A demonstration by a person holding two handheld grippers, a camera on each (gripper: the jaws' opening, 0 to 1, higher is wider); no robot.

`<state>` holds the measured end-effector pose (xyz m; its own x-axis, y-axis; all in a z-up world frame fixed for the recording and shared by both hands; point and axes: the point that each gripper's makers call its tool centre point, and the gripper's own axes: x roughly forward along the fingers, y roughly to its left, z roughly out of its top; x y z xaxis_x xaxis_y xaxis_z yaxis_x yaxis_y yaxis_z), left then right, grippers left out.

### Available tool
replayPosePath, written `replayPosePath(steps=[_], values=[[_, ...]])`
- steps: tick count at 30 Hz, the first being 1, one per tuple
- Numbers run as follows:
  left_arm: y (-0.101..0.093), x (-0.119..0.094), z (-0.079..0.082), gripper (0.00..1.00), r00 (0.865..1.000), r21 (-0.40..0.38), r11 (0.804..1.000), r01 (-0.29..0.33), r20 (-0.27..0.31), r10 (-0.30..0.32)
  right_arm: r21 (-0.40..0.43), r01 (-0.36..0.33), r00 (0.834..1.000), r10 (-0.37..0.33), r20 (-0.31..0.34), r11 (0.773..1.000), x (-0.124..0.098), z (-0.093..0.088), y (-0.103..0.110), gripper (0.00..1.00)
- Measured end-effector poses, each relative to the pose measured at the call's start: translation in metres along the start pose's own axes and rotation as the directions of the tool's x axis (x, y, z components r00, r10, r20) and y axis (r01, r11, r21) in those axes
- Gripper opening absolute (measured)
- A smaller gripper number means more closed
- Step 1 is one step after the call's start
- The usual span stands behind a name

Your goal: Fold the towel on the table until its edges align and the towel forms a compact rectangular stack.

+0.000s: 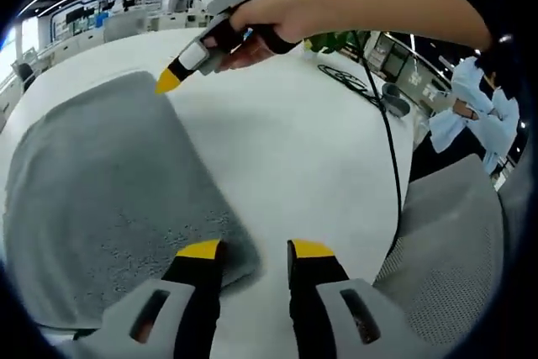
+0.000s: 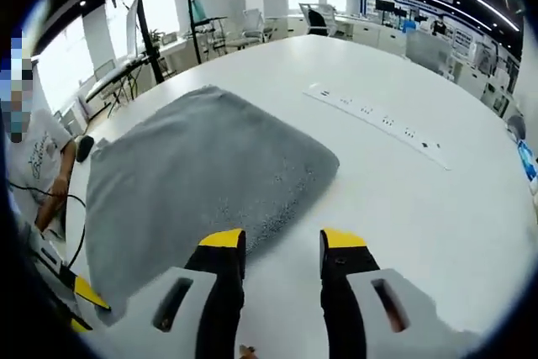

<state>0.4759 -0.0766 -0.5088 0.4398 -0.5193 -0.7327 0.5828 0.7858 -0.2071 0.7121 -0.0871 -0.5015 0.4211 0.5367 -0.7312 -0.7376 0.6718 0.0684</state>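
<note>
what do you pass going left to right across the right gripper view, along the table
Grey towel → white power strip lying flat on the white table, apart from the towel. The right gripper rises from the bottom with its jaws open, just off the towel's near corner.

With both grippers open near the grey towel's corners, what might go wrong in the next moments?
1. The left gripper sits half off the towel corner, so closing may pinch little or no cloth.
2. The right gripper is also at a corner edge; uneven grips could skew the fold so edges do not align.
3. A black cable crosses the table near the towel; a lifted corner or gripper might snag it.
</note>
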Motion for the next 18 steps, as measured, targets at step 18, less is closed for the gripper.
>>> replayPosePath(steps=[18], values=[[0.01, -0.006, -0.009, 0.21, 0.983, 0.068, 0.984, -0.165, -0.068, 0.17, 0.045, -0.054, 0.999, 0.054, 0.0, 0.998, 0.02, -0.002, 0.008, 0.13]])
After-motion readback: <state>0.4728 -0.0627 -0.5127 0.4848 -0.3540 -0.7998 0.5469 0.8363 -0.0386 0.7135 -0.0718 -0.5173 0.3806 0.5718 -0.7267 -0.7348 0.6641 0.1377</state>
